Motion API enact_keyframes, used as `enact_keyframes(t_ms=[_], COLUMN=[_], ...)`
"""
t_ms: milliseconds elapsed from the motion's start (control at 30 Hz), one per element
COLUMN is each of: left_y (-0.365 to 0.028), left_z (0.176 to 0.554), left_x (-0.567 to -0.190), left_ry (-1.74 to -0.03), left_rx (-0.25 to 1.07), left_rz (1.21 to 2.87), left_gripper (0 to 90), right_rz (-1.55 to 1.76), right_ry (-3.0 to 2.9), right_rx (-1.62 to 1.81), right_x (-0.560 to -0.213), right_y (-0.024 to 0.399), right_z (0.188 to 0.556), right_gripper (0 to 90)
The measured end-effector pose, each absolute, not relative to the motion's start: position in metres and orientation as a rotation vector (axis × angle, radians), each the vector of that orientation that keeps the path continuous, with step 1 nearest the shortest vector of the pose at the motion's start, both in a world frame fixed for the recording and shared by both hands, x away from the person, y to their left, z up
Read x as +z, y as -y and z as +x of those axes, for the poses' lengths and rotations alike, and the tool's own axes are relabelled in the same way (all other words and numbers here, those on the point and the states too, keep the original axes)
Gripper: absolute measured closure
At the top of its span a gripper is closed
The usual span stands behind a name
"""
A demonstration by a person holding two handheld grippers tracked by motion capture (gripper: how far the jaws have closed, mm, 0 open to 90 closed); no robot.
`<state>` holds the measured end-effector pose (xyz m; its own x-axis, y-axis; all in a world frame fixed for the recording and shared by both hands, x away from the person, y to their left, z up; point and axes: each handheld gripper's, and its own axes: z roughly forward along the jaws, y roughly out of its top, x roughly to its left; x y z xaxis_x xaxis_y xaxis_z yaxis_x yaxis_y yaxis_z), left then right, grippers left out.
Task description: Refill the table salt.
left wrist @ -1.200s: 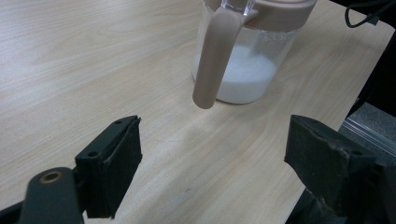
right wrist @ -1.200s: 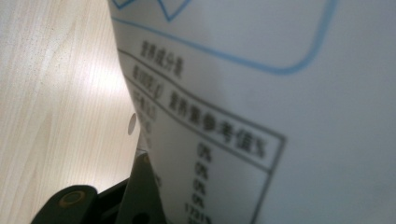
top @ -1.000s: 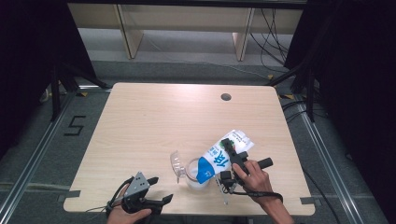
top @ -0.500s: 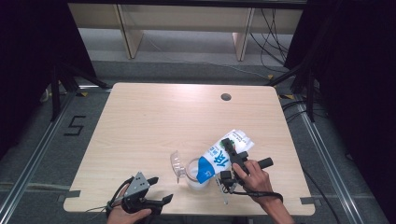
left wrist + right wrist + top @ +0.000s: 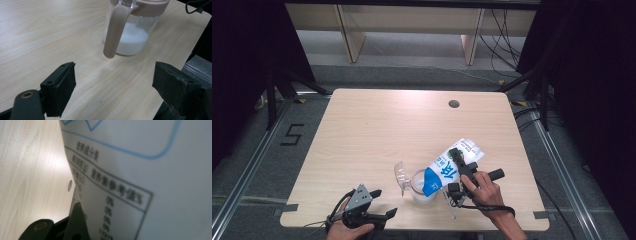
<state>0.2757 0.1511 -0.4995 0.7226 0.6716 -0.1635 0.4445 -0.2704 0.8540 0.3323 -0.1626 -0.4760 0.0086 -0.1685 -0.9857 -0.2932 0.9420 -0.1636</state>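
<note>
A white and blue milk carton (image 5: 451, 166) is tipped over, its blue end down over a clear jug (image 5: 419, 189) that holds some white liquid. My right gripper (image 5: 458, 169) is shut on the carton's sides, and the printed panel of the carton (image 5: 140, 170) rests against one black finger (image 5: 75, 225). The jug (image 5: 128, 32) has a pinkish-brown rim and handle (image 5: 114, 35), and its clear flap (image 5: 401, 175) stands open to the left. My left gripper (image 5: 384, 202) rests near the table's front left edge, open with nothing between its pads (image 5: 60, 87), pointing at the jug.
The pale wooden table (image 5: 377, 130) has a round cable hole (image 5: 454, 104) at the far right. A cable trails from the right gripper along the front edge. Dark stands and shelving legs surround the table on the floor.
</note>
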Motion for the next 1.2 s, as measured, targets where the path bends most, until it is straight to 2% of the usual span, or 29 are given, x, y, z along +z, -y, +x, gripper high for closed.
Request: enact_keyframes(t_ms=[1200], left_y=[-0.1510], left_z=[0.2756], left_x=[-0.4996], left_ry=[-0.861], left_rx=[0.282], left_rz=[1.916], left_gripper=[17.9], right_rz=[-0.388], right_ry=[-1.561], right_rx=[0.070], right_x=[-0.4750], right_y=[0.1611], right_z=[0.3314], right_gripper=[68.6])
